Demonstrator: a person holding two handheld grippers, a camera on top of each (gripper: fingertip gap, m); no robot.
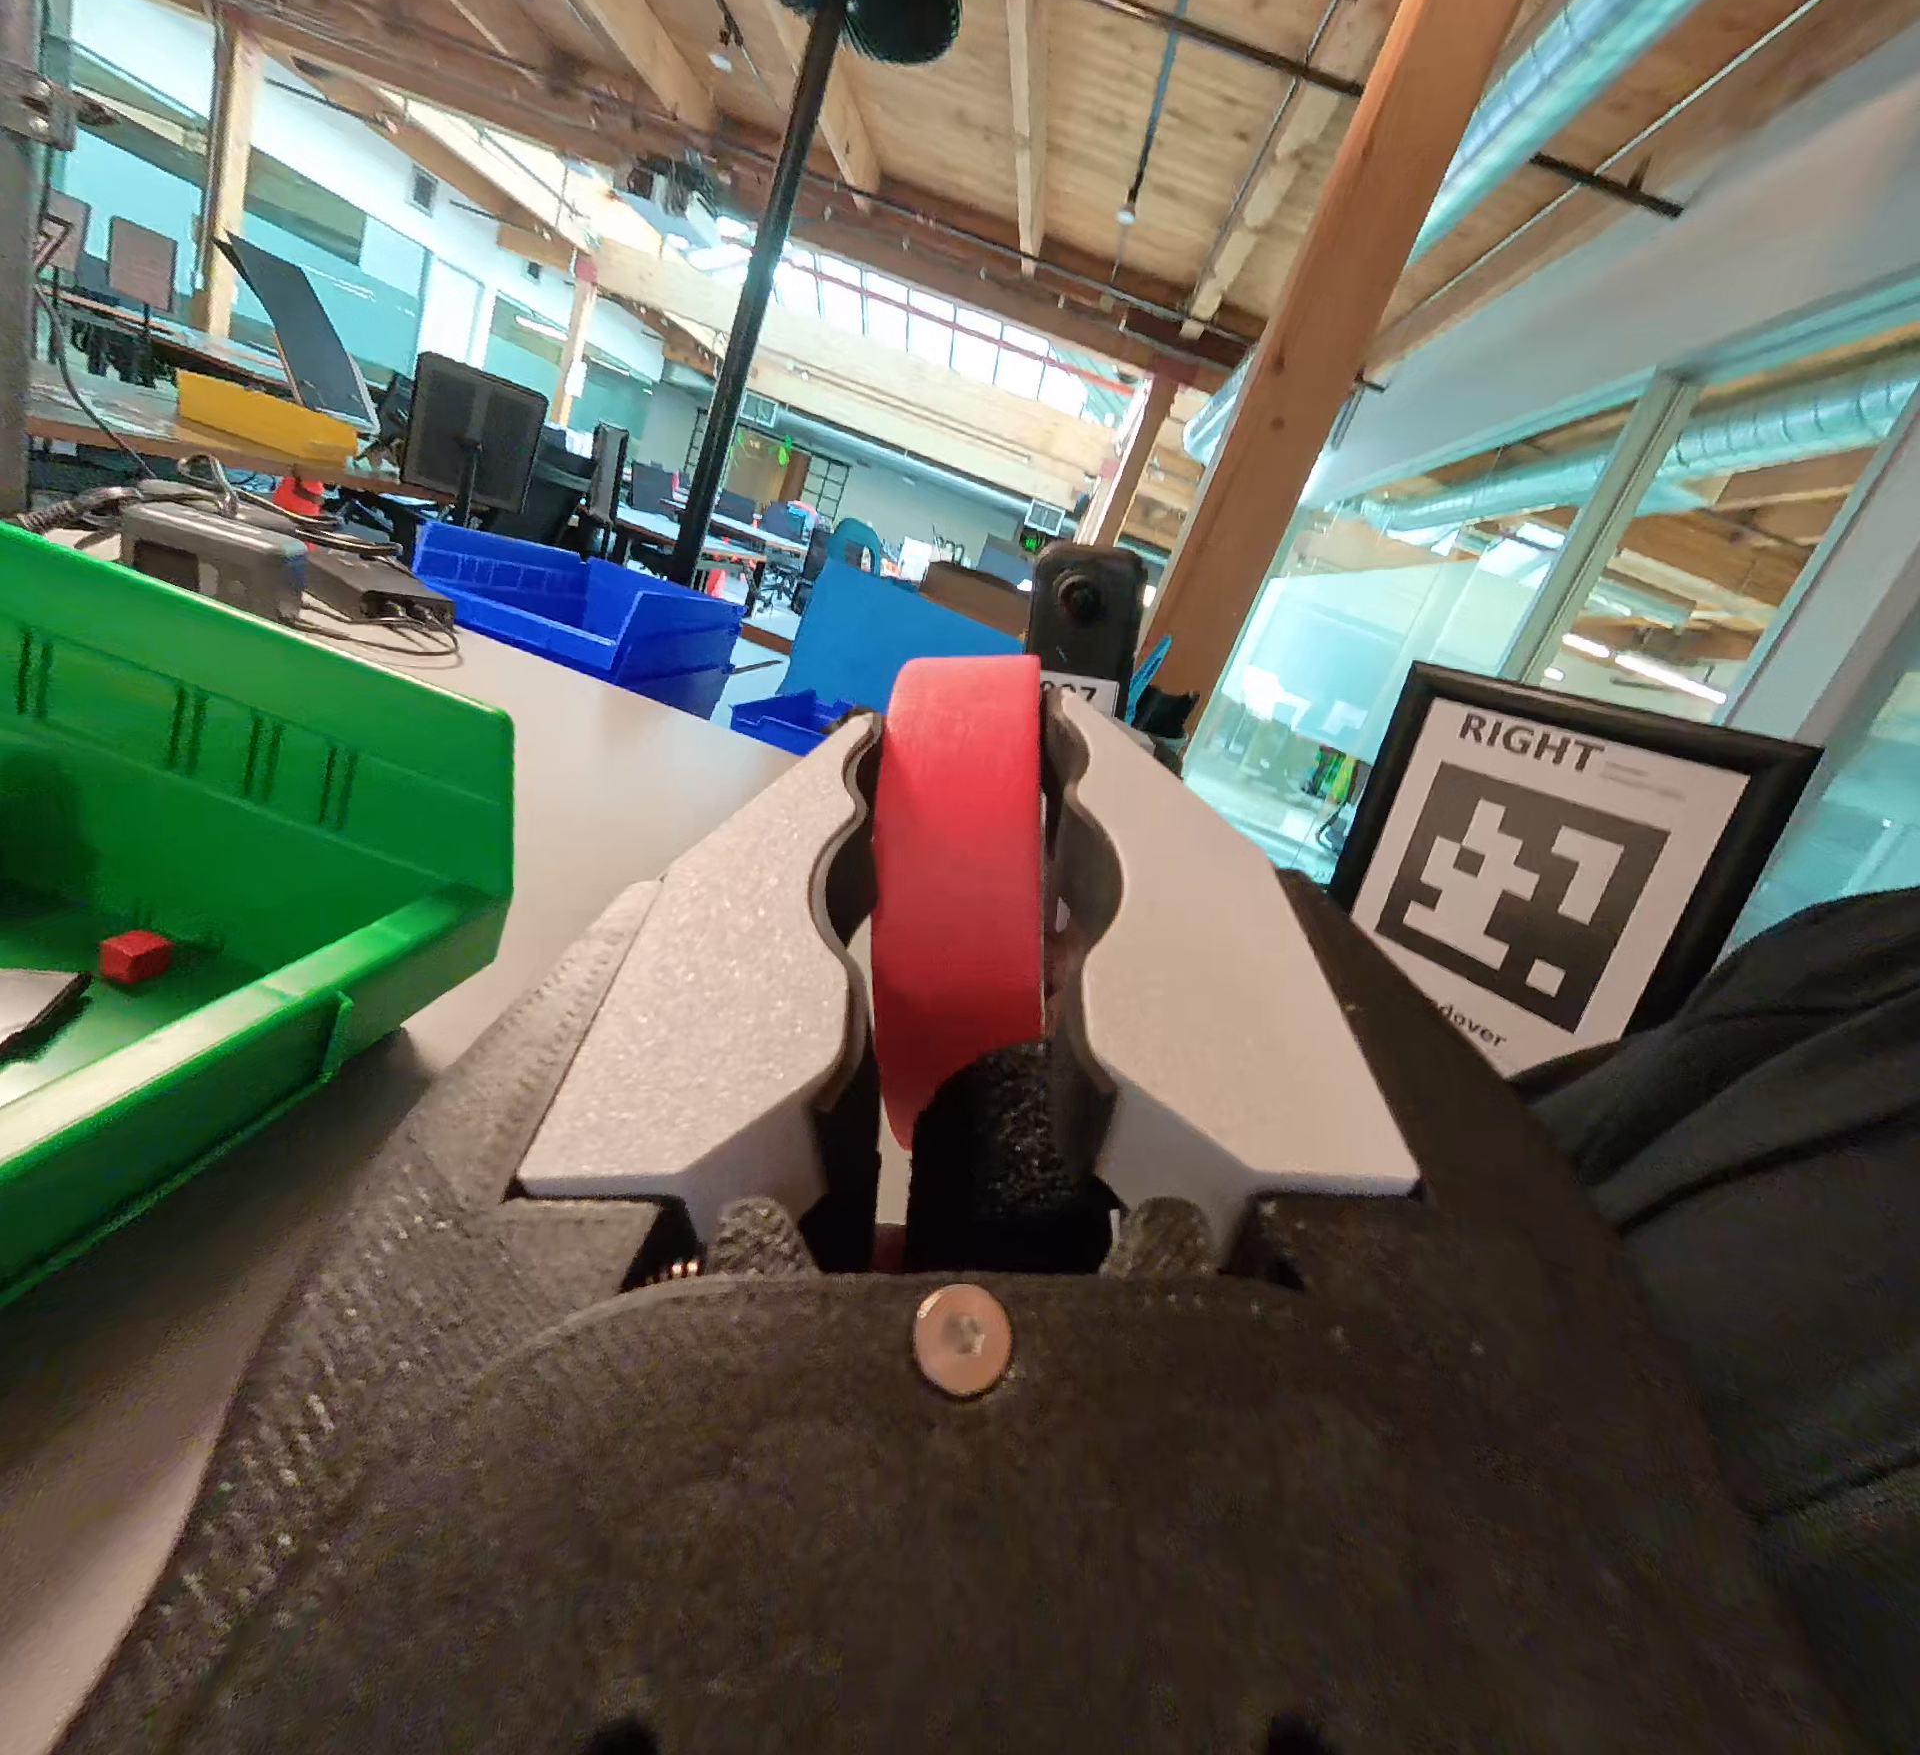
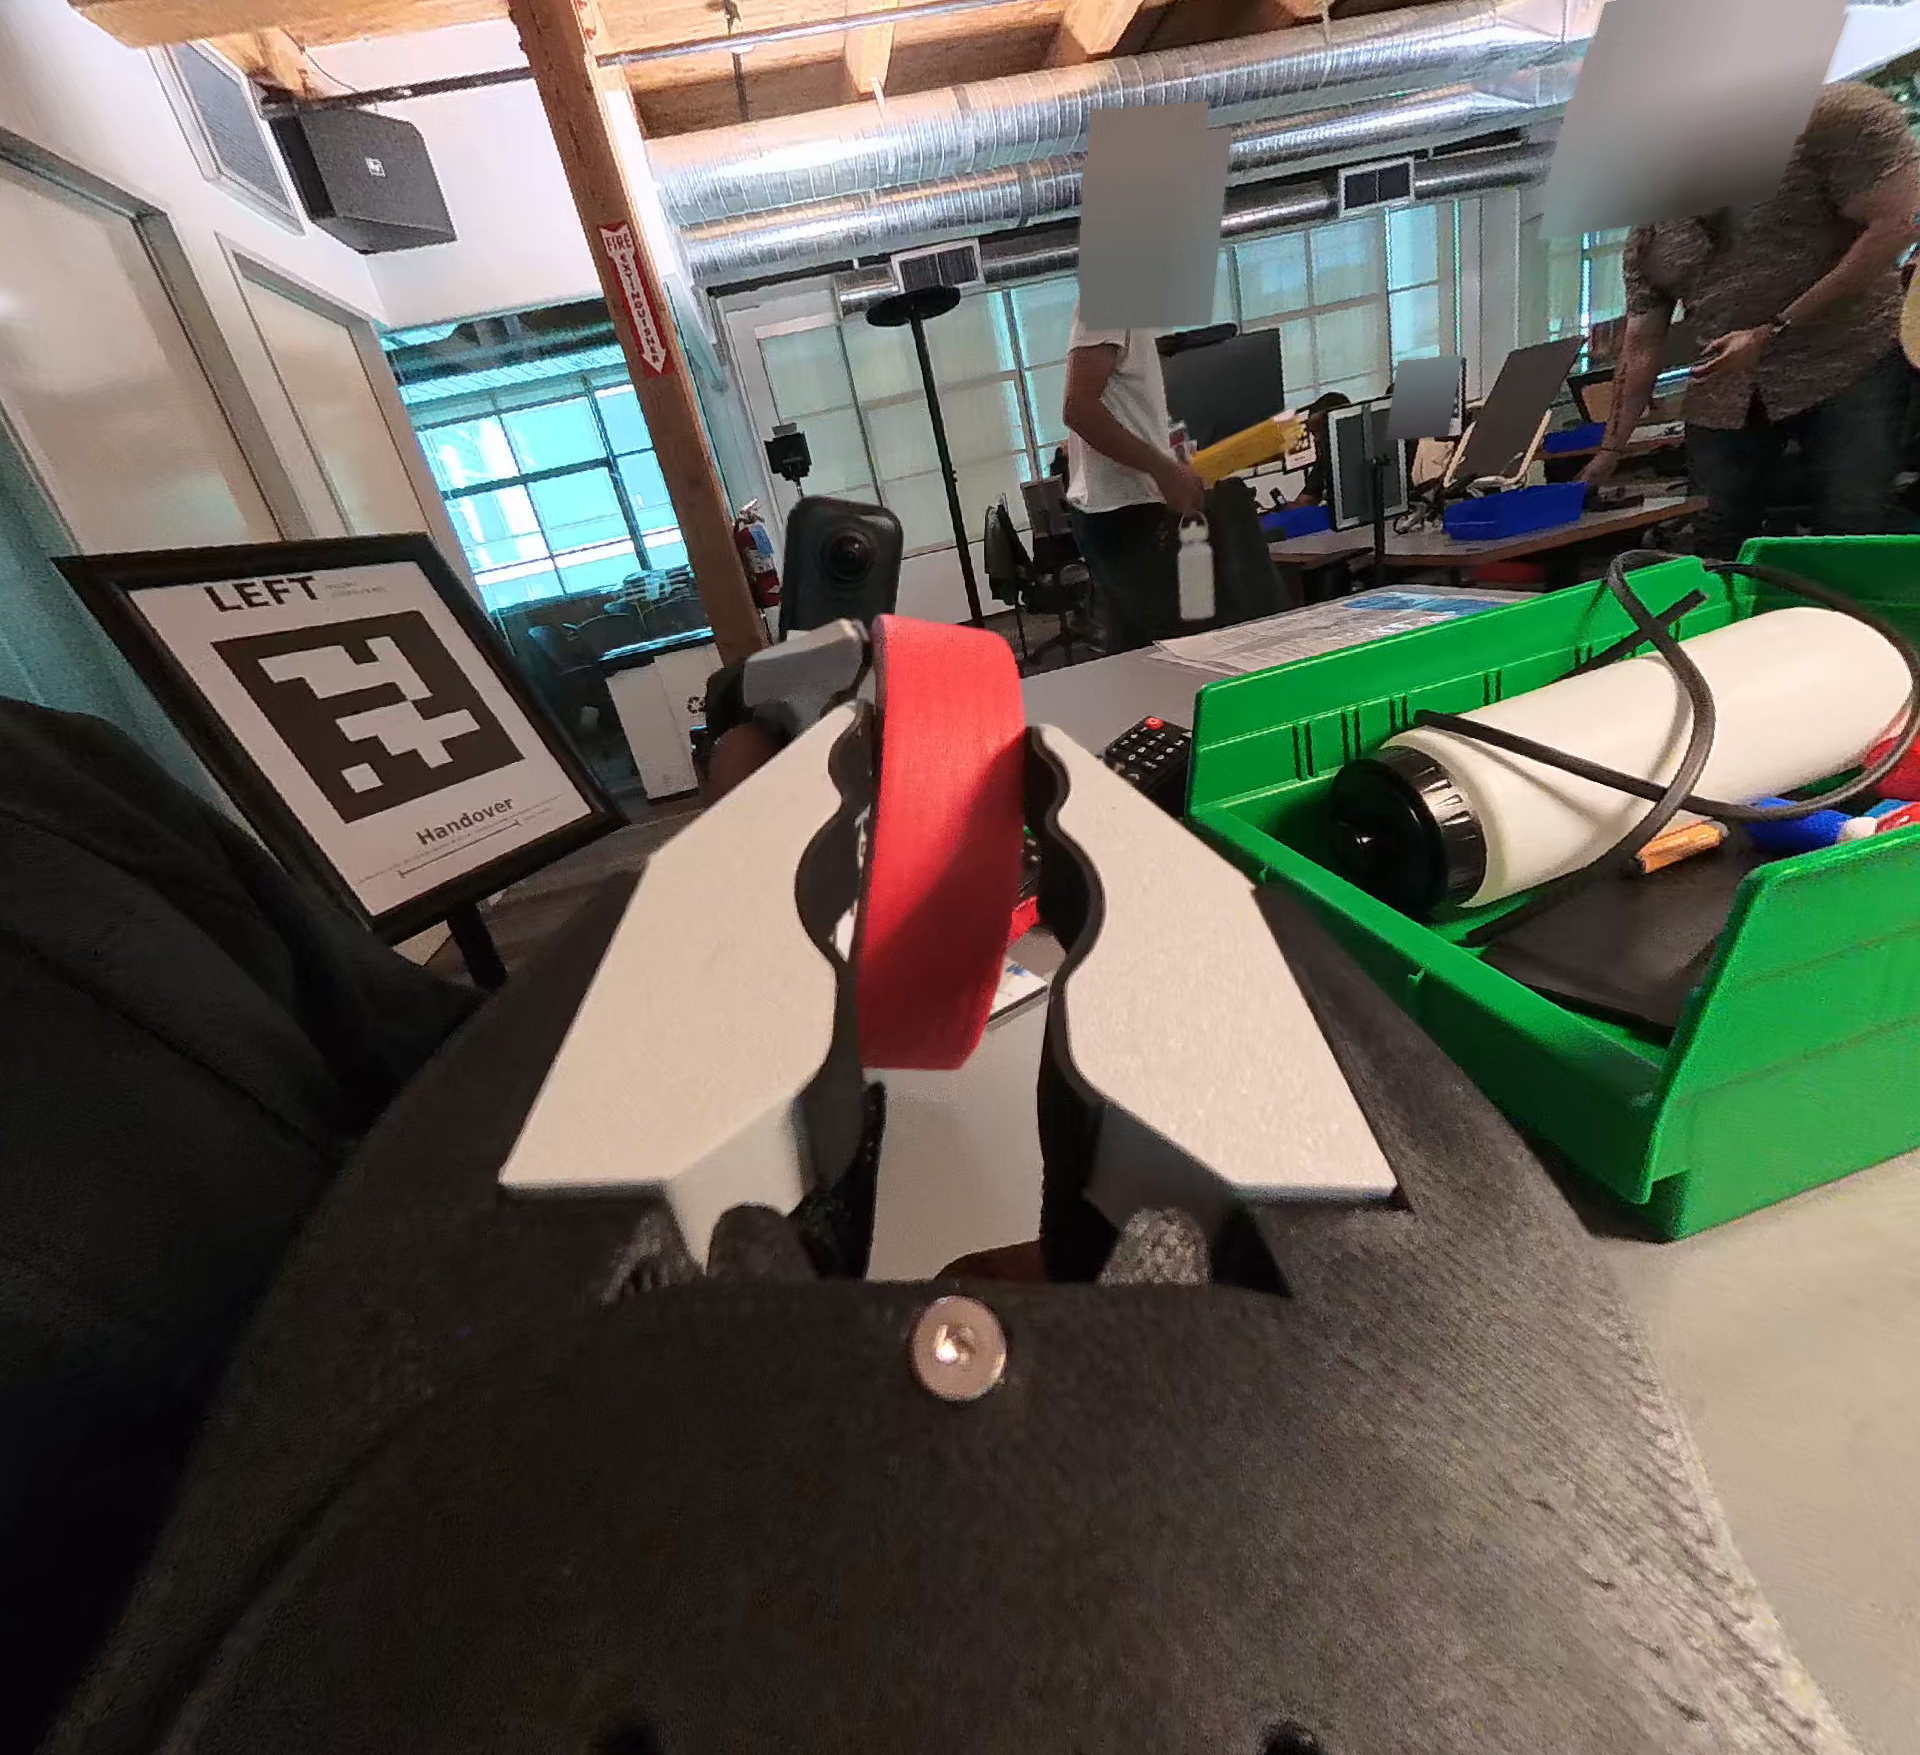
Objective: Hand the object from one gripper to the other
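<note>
A red tape roll (image 1: 956,874) stands on edge between the grey fingers of my left gripper (image 1: 961,718), which is shut on it. In the right wrist view the same red tape roll (image 2: 935,853) sits between the fingers of my right gripper (image 2: 945,729). Both pads touch it near the tips, and a gap opens lower down on the right side. The left gripper's grey finger (image 2: 805,671) shows just behind the roll, on its far left. A black textured part (image 1: 982,1144) sits low between the left fingers; I cannot tell what it is.
A green bin (image 1: 260,874) with a small red block lies left of the left gripper. Another green bin (image 2: 1558,1009) holds a white bottle (image 2: 1621,749) and a black cable. Framed marker signs (image 1: 1538,884) (image 2: 353,718), blue bins (image 1: 592,614), a remote (image 2: 1148,749) and people at the back. The tips of both grippers are at nearly the same place.
</note>
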